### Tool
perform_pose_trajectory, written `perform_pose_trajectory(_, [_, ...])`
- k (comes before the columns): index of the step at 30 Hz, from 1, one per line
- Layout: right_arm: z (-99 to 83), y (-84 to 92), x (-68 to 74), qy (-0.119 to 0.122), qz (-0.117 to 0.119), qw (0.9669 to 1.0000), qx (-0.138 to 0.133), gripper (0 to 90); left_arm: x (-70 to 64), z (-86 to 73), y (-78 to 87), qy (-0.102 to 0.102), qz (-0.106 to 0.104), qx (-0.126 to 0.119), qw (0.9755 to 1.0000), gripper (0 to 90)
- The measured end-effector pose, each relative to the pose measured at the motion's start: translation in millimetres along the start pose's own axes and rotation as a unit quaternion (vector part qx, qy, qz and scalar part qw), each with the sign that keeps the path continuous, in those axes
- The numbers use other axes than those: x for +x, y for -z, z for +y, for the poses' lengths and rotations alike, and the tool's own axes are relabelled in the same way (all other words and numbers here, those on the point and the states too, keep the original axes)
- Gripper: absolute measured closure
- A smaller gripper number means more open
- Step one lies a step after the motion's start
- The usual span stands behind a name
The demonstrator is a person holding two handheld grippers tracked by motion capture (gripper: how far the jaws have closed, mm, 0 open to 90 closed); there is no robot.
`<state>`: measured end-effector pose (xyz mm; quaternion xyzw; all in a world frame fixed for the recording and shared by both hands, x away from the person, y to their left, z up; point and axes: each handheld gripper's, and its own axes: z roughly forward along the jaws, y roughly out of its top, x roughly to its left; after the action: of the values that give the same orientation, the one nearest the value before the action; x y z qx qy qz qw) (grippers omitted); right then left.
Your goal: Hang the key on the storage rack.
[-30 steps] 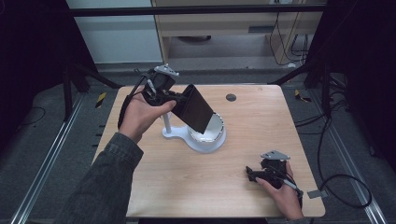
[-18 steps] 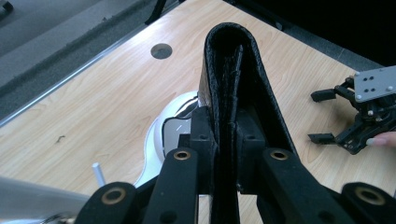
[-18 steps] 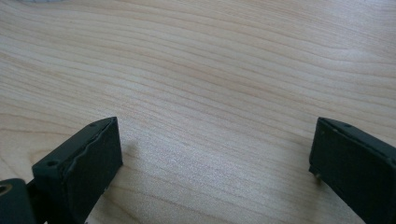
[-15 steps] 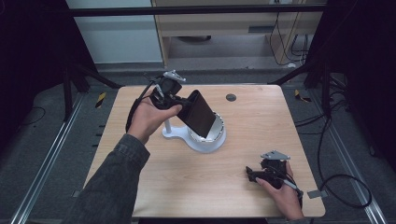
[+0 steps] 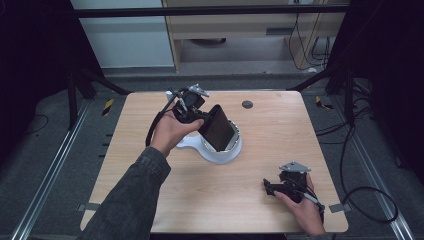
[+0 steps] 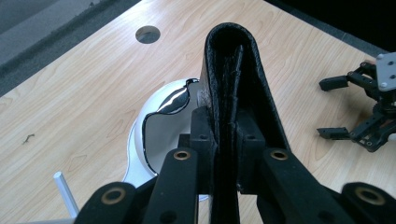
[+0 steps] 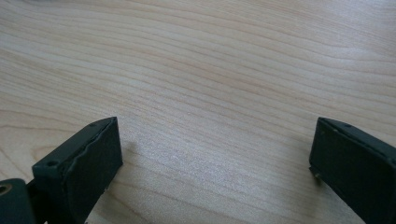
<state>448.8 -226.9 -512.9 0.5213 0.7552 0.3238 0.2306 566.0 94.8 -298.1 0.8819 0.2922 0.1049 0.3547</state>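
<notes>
Left hand-held gripper sits over the far-left middle of the wooden counter. Its jaws are clamped nearly together on a black wallet, a flat folded leather piece. In the left gripper view the pads pinch the wallet across its thin edge, the folded spine pointing away from the camera.

Wallet tilted, lower end reaching down into a white bowl near the counter's centre. Whether it touches the bowl's inside I cannot tell. Bowl interior looks dark and glossy in the left gripper view; a white handle-like tab sticks out on its left side in the high view.

Right hand-held gripper rests low at the near-right corner of the counter, well apart from the bowl. Jaws spread wide, nothing between them; the right gripper view has bare wood grain between the two black pads.

Small round dark hole in the counter beyond the bowl.
</notes>
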Motion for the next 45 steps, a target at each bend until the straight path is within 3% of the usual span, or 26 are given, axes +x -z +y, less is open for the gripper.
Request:
perform_pose_trajectory(20, [-1.0, 0.7, 0.5, -0.001, 0.004, 1.0, 0.001, 2.0, 2.1, -1.4, -7.7, 0.007, -0.009, -0.002, 0.9999, 80.9])
perform_pose_trajectory(25, [1.6, -2.2, 1.1, 0.0, 0.001, 1.0, 0.004, 0.3, 3.1, -1.2, -2.7, 0.011, -0.025, -0.015, 0.9995, 80.9])
perform_pose_trajectory(45, [-0.7, 0.2, 1.0, 0.001, 0.006, 1.0, 0.003, 0.5, 0.8, 0.4, -12.1, 0.009, -0.02, -0.006, 0.9997, 80.7])
